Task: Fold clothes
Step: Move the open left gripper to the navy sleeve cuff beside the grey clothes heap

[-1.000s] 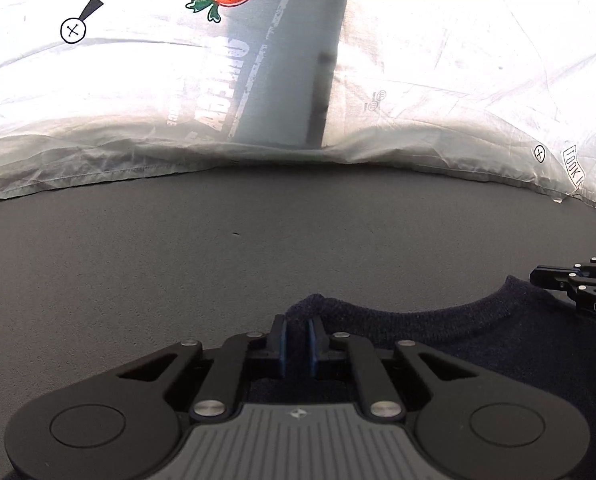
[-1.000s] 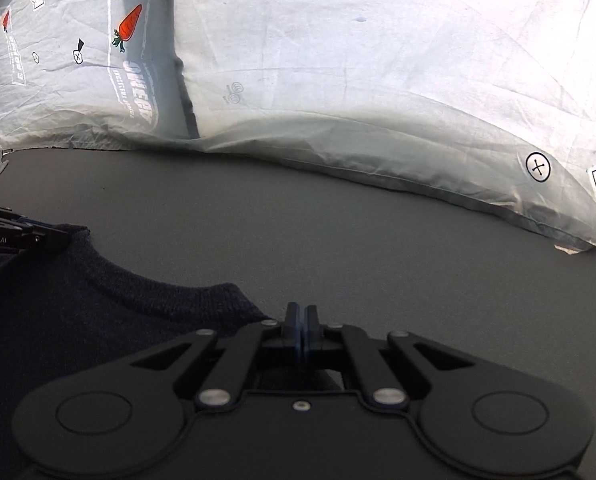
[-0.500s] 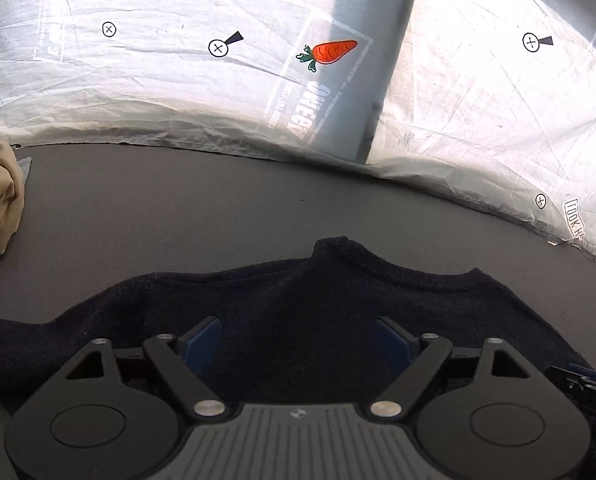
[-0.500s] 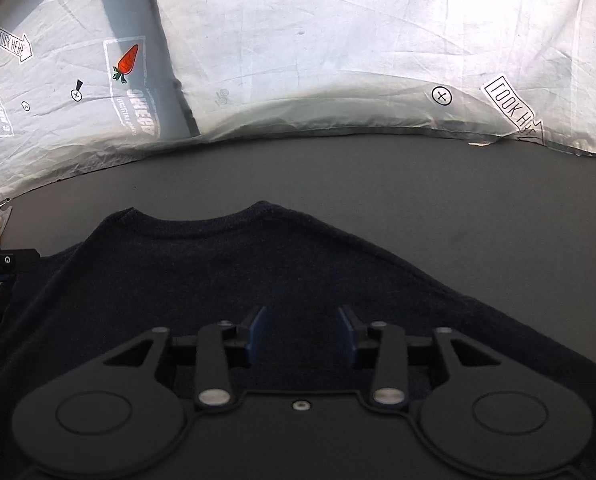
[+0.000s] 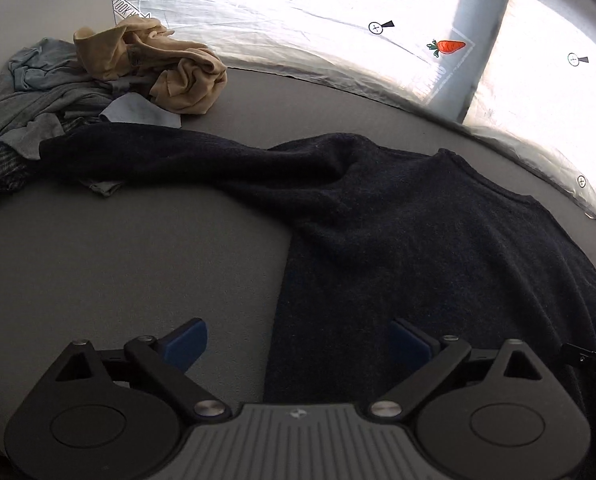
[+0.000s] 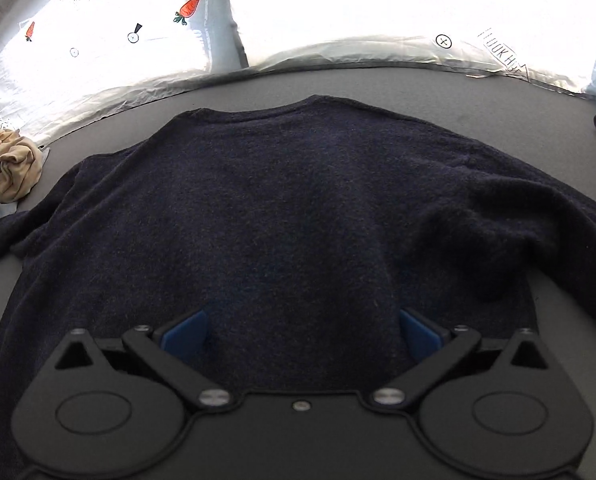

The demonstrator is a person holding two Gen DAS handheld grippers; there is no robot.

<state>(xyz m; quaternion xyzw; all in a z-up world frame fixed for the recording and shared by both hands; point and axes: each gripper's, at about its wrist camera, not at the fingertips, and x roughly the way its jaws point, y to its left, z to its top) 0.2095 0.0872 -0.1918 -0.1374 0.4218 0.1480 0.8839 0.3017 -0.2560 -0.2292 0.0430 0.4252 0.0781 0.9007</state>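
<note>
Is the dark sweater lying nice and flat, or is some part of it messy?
Mostly flat, but not all. The dark sweater has its right sleeve bunched in lumpy folds. Its left sleeve stretches out onto the heap of unfolded clothes. Both tools are open and hold nothing.

Sweater [image 6: 298, 208] hem behind gripper body.
</note>
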